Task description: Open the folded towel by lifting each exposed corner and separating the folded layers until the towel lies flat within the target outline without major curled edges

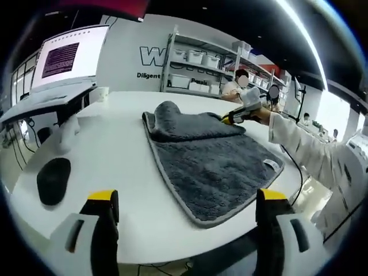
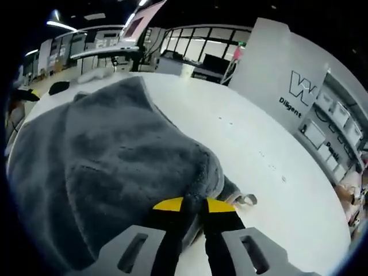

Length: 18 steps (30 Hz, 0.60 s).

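Left tongs (image 1: 187,210) hang spread over the white counter (image 1: 121,149), a black mouse (image 1: 53,180) at their left. The grey towel (image 1: 213,167) lies ahead, its far part folded over. Right tongs (image 2: 192,208) pinch the towel's edge. Wall lettering reads "W" and "Diligent" (image 2: 290,106).

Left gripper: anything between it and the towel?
Nothing visible. The left gripper is open above bare table, with the gray towel just ahead. A dark mouse lies off to the side, out of the path.
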{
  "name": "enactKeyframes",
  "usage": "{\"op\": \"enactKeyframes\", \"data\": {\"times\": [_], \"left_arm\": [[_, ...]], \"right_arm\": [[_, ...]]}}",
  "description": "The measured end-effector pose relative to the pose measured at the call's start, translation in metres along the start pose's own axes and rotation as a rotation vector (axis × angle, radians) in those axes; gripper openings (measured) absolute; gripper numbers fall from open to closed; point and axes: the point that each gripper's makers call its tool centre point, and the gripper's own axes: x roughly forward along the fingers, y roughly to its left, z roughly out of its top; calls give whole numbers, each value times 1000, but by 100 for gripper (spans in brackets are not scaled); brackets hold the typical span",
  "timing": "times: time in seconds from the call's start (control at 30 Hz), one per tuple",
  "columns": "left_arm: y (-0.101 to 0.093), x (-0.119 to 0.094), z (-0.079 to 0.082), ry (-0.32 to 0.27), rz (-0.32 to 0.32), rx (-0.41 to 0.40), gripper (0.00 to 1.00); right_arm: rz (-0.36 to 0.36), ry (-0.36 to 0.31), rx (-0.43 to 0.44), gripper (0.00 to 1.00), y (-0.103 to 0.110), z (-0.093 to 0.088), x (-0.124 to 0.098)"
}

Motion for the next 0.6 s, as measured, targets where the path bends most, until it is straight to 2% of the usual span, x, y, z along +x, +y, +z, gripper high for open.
{"op": "enactKeyframes", "data": {"times": [0.37,0.5,0.6], "left_arm": [[0,-2,-2,26,18,29,97],[3,-6,-9,76,38,64,98],[5,-7,-11,88,49,75,98]], "right_arm": [[22,42,-77,5,4,-7,-2],[78,64,-121,4,15,-8,-3],[106,51,-87,4,18,-6,-5]]}}
